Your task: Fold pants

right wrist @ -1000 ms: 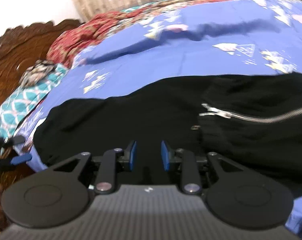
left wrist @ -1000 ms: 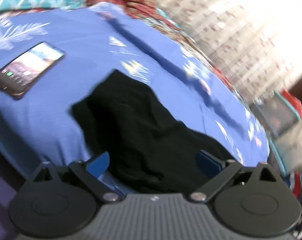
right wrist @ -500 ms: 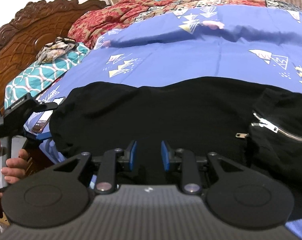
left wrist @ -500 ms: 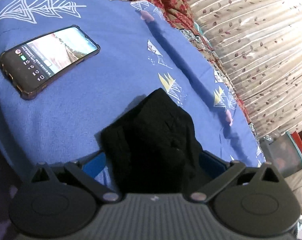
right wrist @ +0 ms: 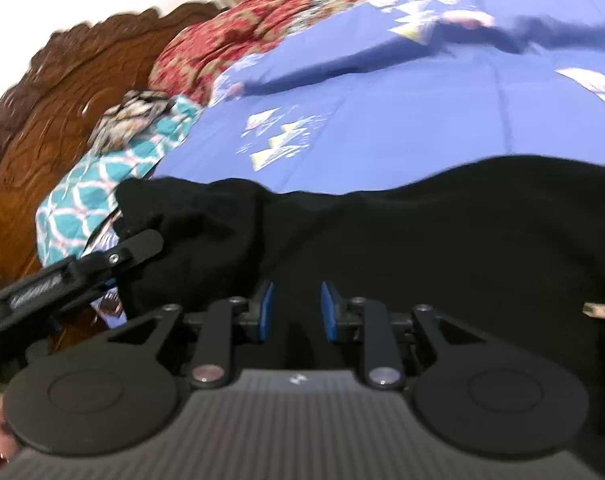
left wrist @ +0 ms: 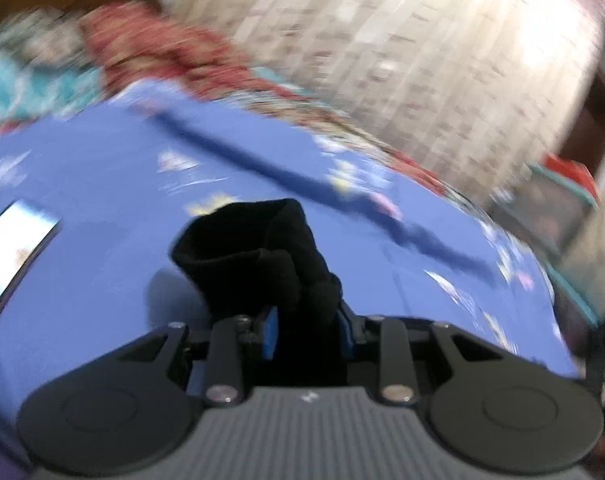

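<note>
Clamping down on a bunched end of the black pants (left wrist: 262, 256), the left gripper (left wrist: 308, 330) is showing its blue pads pressed against the dark cloth on both sides; its jaws have just been closing, and the fabric is sitting squarely between them. That gathered end is standing up above the blue bedsheet (left wrist: 102, 184), casting a soft shadow on the sheet to its left. At the far left edge of the left wrist view a phone (left wrist: 14, 248) is lying on the sheet with its screen lit, well apart from the cloth. Beyond the bed, a patterned curtain (left wrist: 402, 48) is blurring across the background, and red patterned bedding (left wrist: 154, 44) is lying along the sheet's far edge.

In the right wrist view, a carved wooden headboard (right wrist: 50, 108) is filling the left side, with a teal patterned pillow (right wrist: 102, 184) just beside it. The left gripper is reaching in from the lower left there, gripping the end of the pants (right wrist: 422, 232). The garment is lying spread across the near part of the bed, stretching to the right edge of the picture. The right gripper (right wrist: 296, 312) is hovering low over the black fabric, its blue pads standing narrowly apart; whether any cloth is pinched between them I cannot tell.
</note>
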The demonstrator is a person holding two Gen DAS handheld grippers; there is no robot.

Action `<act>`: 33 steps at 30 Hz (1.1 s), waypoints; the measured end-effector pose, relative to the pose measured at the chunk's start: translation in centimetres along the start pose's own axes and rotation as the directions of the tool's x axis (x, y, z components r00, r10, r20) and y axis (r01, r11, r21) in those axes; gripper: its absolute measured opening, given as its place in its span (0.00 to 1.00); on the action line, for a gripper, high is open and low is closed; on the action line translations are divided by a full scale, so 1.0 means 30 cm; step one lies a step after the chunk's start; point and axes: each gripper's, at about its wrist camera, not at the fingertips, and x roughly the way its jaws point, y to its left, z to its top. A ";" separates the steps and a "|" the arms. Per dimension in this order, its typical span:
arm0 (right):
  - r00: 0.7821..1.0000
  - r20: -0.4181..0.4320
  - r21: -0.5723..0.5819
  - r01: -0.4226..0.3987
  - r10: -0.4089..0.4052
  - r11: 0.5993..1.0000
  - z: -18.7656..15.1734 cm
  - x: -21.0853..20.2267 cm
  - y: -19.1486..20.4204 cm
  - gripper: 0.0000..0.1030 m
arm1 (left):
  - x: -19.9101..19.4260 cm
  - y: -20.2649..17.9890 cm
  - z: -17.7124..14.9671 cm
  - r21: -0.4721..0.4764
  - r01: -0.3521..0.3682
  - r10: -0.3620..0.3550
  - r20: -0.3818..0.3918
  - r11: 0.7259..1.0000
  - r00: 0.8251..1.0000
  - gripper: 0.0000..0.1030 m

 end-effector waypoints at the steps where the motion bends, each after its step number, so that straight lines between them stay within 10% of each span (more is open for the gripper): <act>1: 1.000 0.013 0.022 0.008 -0.008 1.000 -0.003 -0.022 -0.025 0.27 | 0.014 -0.050 -0.007 0.048 0.023 -0.023 -0.009 0.999 1.000 0.26; 8: 0.979 0.147 0.139 0.121 -0.141 0.983 -0.057 -0.228 -0.202 0.28 | 0.162 -0.376 -0.183 0.339 0.272 -0.201 -0.231 0.901 0.952 0.29; 14: 0.979 0.151 0.203 0.102 -0.134 0.974 -0.089 -0.270 -0.273 0.34 | 0.176 -0.495 -0.316 0.483 0.324 -0.180 -0.320 0.814 0.930 0.69; 18: 0.986 0.160 0.207 0.020 -0.054 0.978 -0.068 -0.245 -0.271 0.66 | 0.068 -0.434 -0.250 0.403 0.342 -0.242 -0.280 0.849 0.929 0.87; 23: 0.997 0.060 0.167 0.036 -0.046 0.985 -0.048 -0.127 -0.254 0.70 | -0.011 -0.273 -0.146 0.169 0.284 -0.247 -0.211 0.944 0.946 0.90; 28: 0.998 0.018 0.135 0.050 -0.053 0.990 -0.049 -0.089 -0.232 0.16 | 0.013 -0.142 -0.068 -0.032 0.192 -0.195 -0.171 0.981 0.966 0.88; 33: 0.980 0.132 0.041 0.143 -0.148 0.989 -0.062 -0.219 -0.201 0.11 | 0.052 -0.160 -0.031 -0.026 0.201 -0.203 -0.160 0.979 0.966 0.88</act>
